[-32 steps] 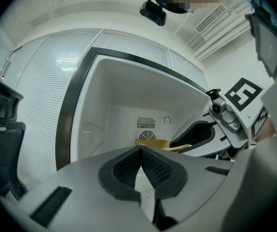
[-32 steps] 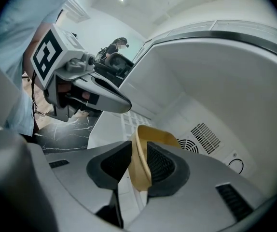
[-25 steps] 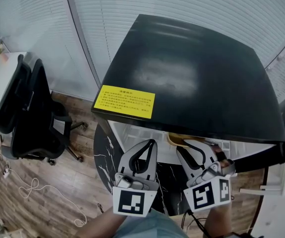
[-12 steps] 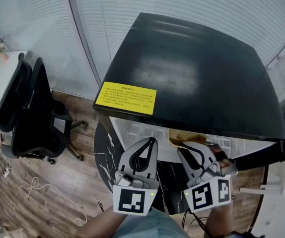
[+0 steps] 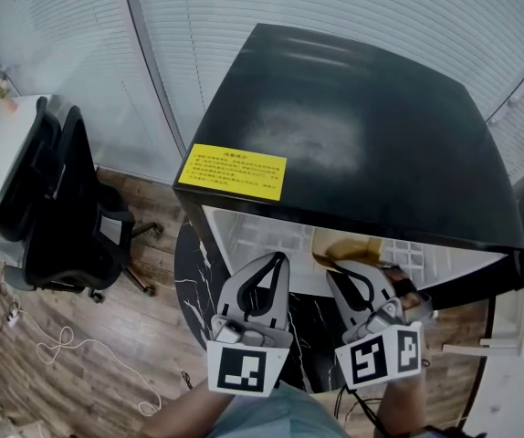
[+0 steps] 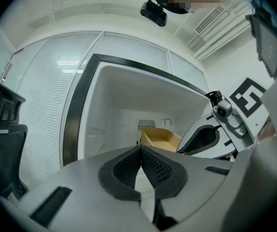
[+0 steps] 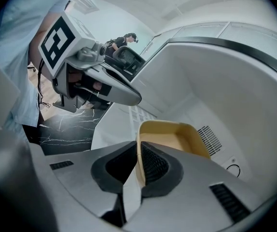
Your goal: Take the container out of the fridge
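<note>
Inside white fridge (image 7: 225, 91), right claw (image 7: 137, 148) closing on tan container (image 7: 172, 135) wall

From the head we look steeply down on the fridge (image 5: 353, 135) top. Our left and right gripper views sit low and close, facing into the open fridge. Both share its white inside and the tub (image 6: 160, 139)

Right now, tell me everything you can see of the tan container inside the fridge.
The tan container is a shallow, open-topped rectangular tray with rounded corners. It looks like smooth plastic and appears empty. It sits upright inside the white-lined fridge. The right gripper is closing its jaws on the container's near wall, which stands between the pads.
</note>
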